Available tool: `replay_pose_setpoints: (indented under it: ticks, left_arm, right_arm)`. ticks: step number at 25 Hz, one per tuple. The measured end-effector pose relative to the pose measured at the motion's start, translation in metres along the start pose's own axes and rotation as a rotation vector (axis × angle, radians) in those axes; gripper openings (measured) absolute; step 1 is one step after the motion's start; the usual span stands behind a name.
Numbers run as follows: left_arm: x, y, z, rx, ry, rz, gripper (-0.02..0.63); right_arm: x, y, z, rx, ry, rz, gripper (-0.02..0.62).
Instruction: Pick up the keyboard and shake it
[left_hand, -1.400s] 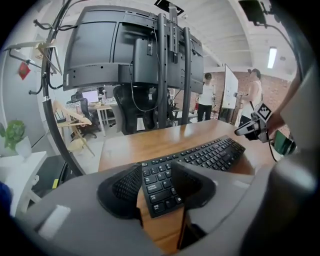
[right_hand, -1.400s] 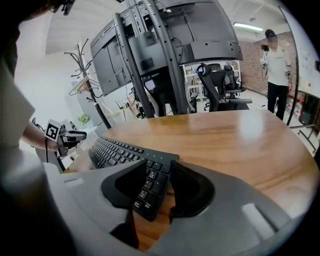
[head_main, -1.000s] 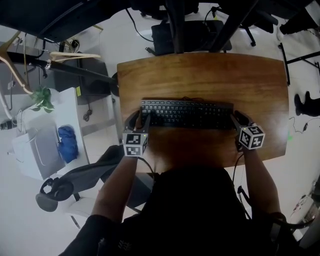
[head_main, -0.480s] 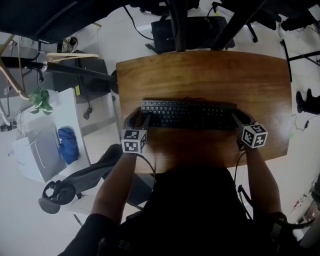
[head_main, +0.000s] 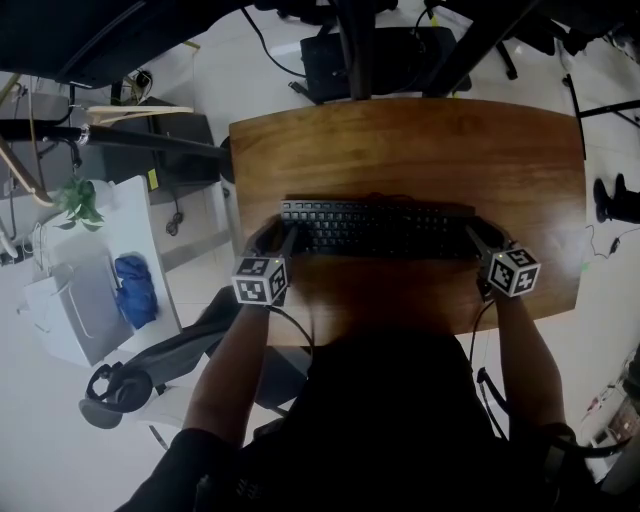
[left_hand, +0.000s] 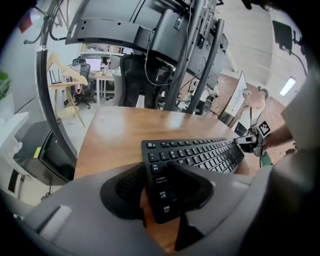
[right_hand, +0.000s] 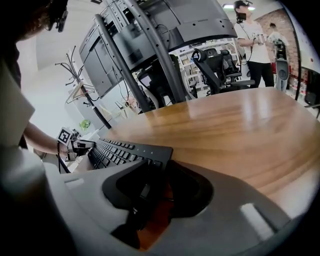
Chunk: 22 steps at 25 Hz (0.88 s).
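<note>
A: Where's the keyboard (head_main: 378, 228)?
B: Flat on the wooden table (head_main: 400, 140), lying lengthwise across it. There is far more bare wood beyond the keyboard than on the person's side of it.
A: And the left gripper (head_main: 278, 234)?
B: At the keyboard's left end, pointing down at a slant. Its jaws have just been closing, and the keyboard's left end sits between them. One finger (left_hand: 187, 180) lies over the keys by the left edge. The other finger (left_hand: 125, 182) is off the keyboard's left side, low by the wood. A thin strip of table shows between that pad and the keyboard's edge, so the claw is fairly wide and not squeezing.
A: The right gripper (head_main: 480, 236)?
B: Much the same at the keyboard's right end. Its jaws stand apart around the right corner, one finger (right_hand: 125, 187) over the last keys and the other finger (right_hand: 192, 190) just beside the keyboard's end edge. No clamp that I can see.
A: Is the keyboard lifted?
B: No, it rests on the table in every view.
A: Anything else near it?
B: Dark monitor poles (head_main: 352, 50) rise beyond the keyboard's far side, past the table's edge, and a green plant (head_main: 75, 197) stands well off to the keyboard's left
</note>
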<state>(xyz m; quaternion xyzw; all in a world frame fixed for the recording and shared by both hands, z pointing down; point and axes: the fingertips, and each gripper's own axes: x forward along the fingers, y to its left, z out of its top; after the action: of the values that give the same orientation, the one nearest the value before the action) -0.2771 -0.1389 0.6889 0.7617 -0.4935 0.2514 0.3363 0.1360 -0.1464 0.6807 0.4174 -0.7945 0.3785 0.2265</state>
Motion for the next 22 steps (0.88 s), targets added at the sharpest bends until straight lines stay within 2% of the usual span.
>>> replay_pose_setpoints:
  ticks: [8,14,22]
  left_arm:
    - [0.001,-0.002,0.007,-0.04,0.059,-0.068,0.143]
    - [0.001,0.002,-0.003,-0.071,0.093,-0.054,0.133]
    - [-0.013,-0.003,0.0,-0.053,0.053,-0.025,0.13]
  right_arm:
    - [0.001,-0.002,0.0,0.07,-0.027,0.02,0.128]
    - [0.001,-0.001,0.0,0.086,-0.026,0.003,0.118]
    - [-0.013,0.006,0.012,0.059,-0.065,0.001,0.101]
